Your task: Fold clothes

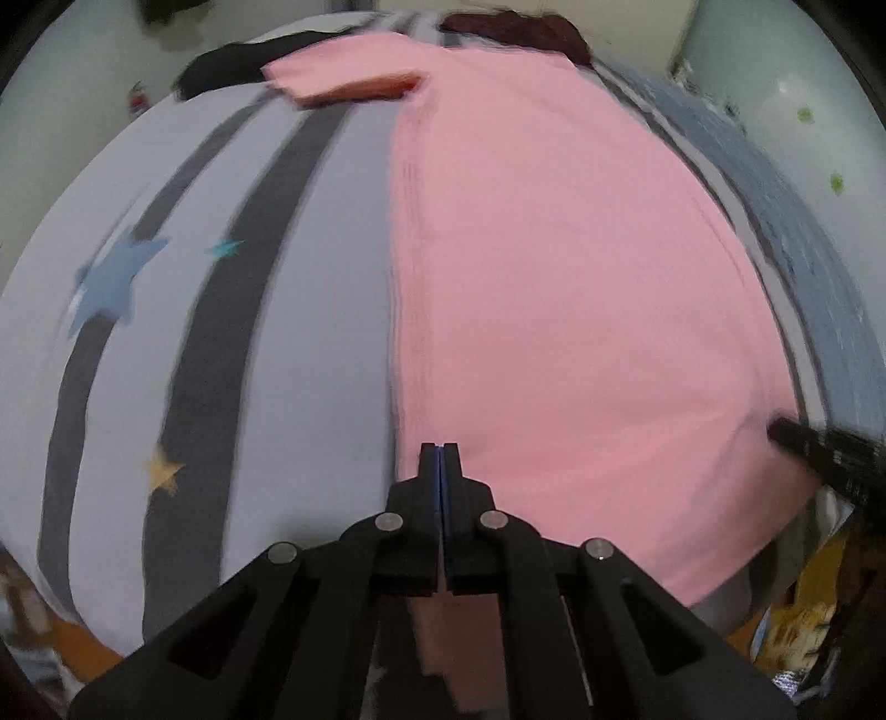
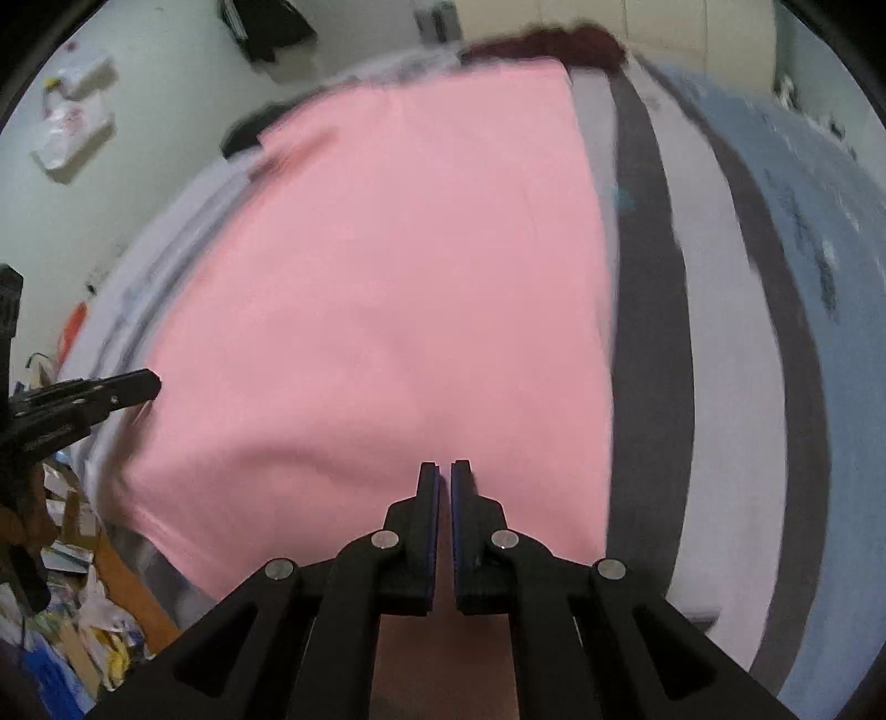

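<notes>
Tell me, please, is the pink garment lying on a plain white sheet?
No, the pink garment lies on a pale sheet with dark stripes and coloured stars.

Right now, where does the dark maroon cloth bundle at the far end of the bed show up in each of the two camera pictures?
Left wrist view: the dark maroon cloth bundle sits at the top edge, right of centre, just beyond the pink garment's far end.
Right wrist view: the same bundle lies at the top, right of centre, again past the garment's far edge.
Shared landmark: the grey bedsheet with dark stripes, left of the garment in one view, right in the other.
</notes>
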Demonstrator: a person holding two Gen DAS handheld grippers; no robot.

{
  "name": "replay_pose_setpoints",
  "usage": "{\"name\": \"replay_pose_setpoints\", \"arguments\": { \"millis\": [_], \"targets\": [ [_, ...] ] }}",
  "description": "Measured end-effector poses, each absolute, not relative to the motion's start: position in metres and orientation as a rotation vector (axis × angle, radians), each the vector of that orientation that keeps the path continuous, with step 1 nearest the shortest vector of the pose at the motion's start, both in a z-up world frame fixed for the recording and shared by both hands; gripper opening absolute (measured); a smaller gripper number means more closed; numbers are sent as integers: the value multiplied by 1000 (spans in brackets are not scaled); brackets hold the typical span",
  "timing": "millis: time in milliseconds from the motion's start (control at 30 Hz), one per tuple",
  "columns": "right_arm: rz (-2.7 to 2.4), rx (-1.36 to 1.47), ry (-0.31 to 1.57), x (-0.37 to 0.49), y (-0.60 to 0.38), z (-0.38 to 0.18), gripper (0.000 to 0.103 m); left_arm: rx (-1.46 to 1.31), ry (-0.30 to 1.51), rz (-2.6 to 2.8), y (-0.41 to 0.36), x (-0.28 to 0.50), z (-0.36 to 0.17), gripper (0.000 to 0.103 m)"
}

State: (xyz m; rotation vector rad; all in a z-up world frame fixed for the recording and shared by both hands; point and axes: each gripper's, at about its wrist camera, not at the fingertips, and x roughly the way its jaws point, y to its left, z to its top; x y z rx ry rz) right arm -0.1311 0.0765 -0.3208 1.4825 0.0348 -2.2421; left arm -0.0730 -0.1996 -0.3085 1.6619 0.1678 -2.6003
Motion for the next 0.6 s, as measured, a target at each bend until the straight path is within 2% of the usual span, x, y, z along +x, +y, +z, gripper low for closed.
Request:
{"name": "replay_pose_setpoints", "arguments": {
  "millis": [33, 200, 300, 400, 500, 600],
  "targets": [
    [-2237, 1498, 27, -127, 82, -321, 1, 1662, 141, -2563, -205, -69, -309, 2],
    [-2199, 1566, 49, -112, 99, -310, 1, 1609, 300, -2570, -228, -62, -288, 2],
    [-2196, 1589, 63, -113, 98, -291, 7, 1581, 310, -2653, -223, -84, -276, 2],
    [-2239, 1545, 58, -129, 91, -268, 8, 1577, 326, -2730, -220, -117, -270, 4],
    [-2305, 1515, 52, -159, 81, -251, 19, 1553, 306, -2815, -208, -158, -265, 8],
    [-2374, 1473, 41, -193, 65, -242, 26, 1531, 245, -2892, -212, -208, -259, 9]
  ]
}}
